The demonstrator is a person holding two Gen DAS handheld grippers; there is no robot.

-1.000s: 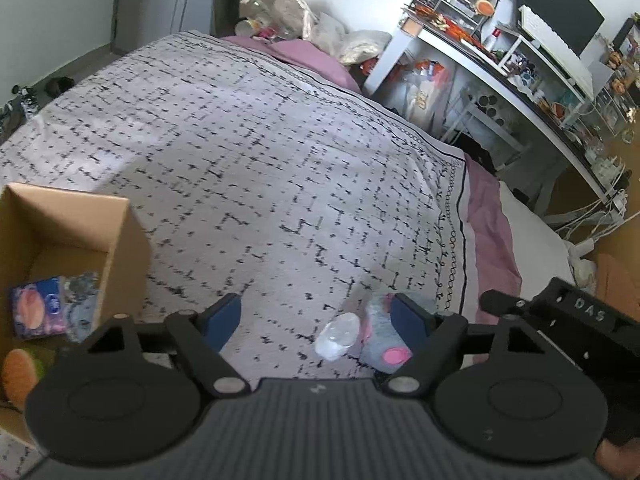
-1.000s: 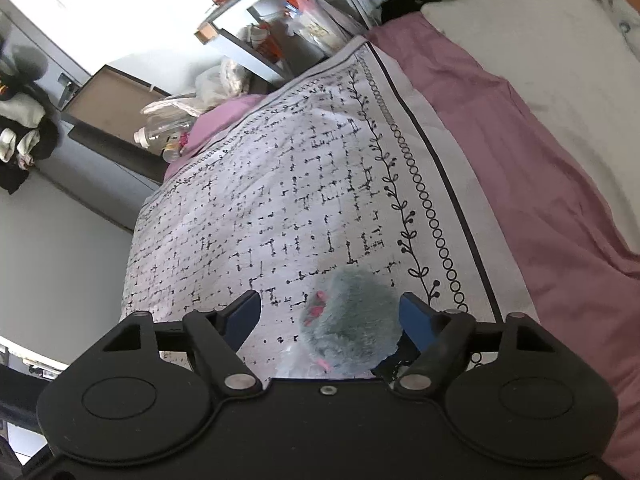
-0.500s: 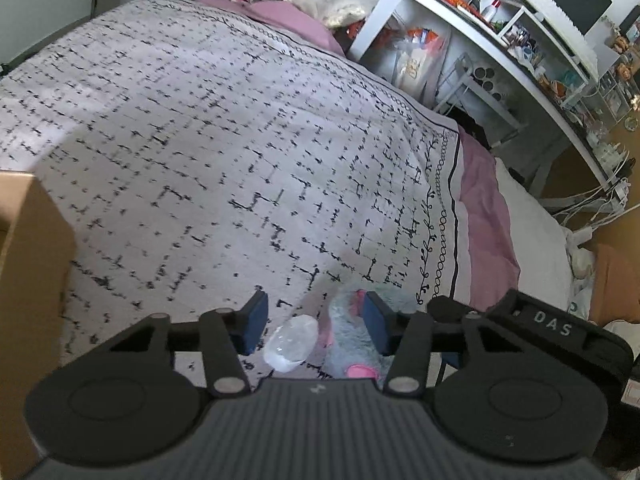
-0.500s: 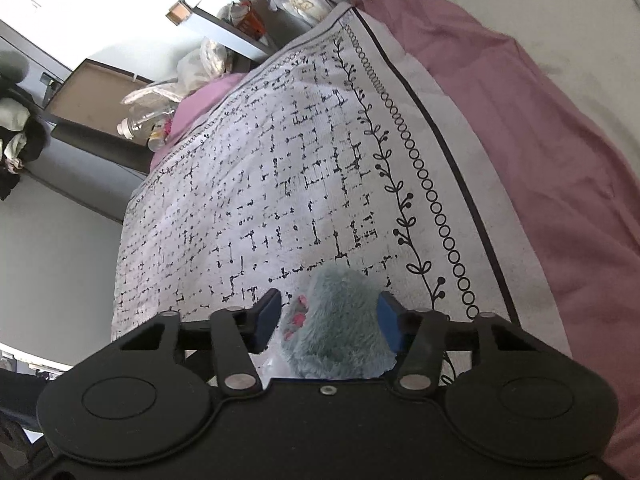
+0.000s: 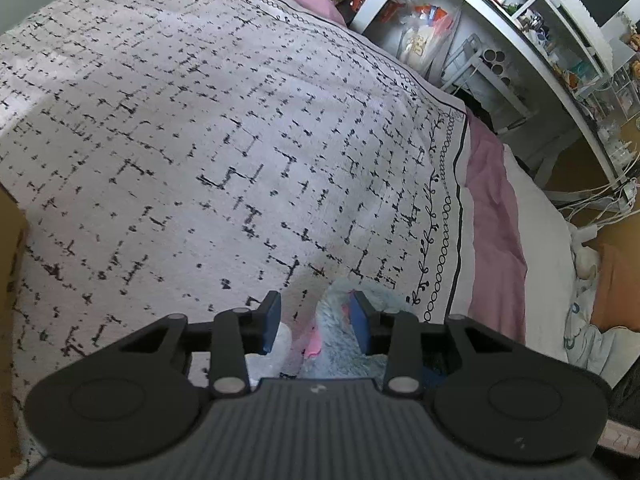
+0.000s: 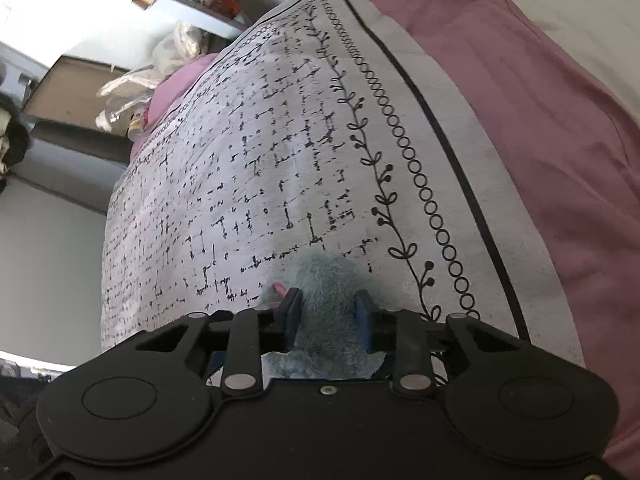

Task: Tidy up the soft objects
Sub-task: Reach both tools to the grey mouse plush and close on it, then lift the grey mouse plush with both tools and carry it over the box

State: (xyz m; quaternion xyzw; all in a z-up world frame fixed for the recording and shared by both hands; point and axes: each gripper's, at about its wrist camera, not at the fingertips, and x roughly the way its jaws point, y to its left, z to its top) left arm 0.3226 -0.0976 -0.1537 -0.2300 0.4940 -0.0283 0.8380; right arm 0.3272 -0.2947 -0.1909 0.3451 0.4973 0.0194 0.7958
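On the patterned blanket, near its edge w/ the ring border, lay the grey plush toy. The right gripper was closed on the plush toy: both blue pads pressed into the fur and the body bulged out between them. The left gripper stood narrow over the same toy; its right pad touched the fur, but its left pad sat beside a clear plastic wrap, so I cannot tell if it really gripped something.

The toy looked very light and soft, I think. It will squash under the pads and not slip much, bc the fur gives friction. Best hold is probably across the thick middle of the body, not on the small pink parts, which may fold or pull out. The plastic looked slippery and crinkly, so a pinch on it alone may slide.

Hard to see: lower half of the toy was hidden behind both gripper bodies, so its shape and face were unclear. At the left border of the left view only a brown strip showed, perhaps cardboard, cut off.
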